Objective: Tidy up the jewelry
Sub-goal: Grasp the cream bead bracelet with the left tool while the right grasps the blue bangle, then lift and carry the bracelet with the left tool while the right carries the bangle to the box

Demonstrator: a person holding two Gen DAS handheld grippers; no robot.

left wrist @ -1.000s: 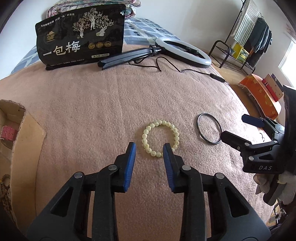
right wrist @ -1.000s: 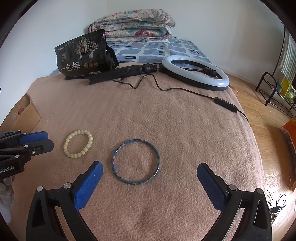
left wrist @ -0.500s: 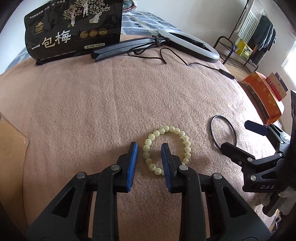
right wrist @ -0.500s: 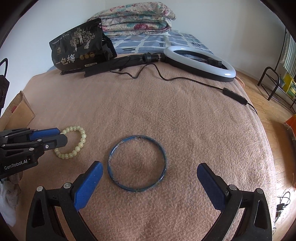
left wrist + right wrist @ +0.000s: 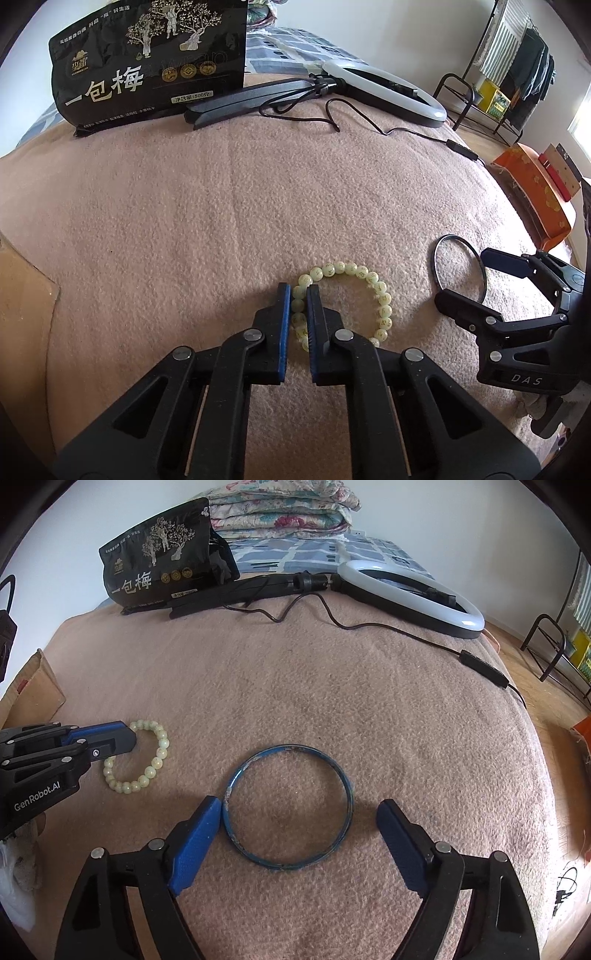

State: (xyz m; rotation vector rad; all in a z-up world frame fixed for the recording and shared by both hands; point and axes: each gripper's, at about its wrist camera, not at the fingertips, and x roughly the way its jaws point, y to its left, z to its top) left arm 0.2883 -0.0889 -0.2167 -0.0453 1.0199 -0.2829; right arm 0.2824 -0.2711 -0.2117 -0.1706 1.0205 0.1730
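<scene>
The task was barely begun: both pieces lay on the blanket (image 5: 332, 686), neither yet lifted nor stowed. The left gripper (image 5: 298, 295) had its jaws nearly pressed together across the left side of the bead bracelet (image 5: 369, 277), seemingly pinching the beads, though actual contact was hard to confirm. To the right, the right gripper (image 5: 299, 818) sat with jaws spread on either side of the blue bangle (image 5: 345, 782), its left pad beside the rim, so both pickups and the putting away remained.
</scene>
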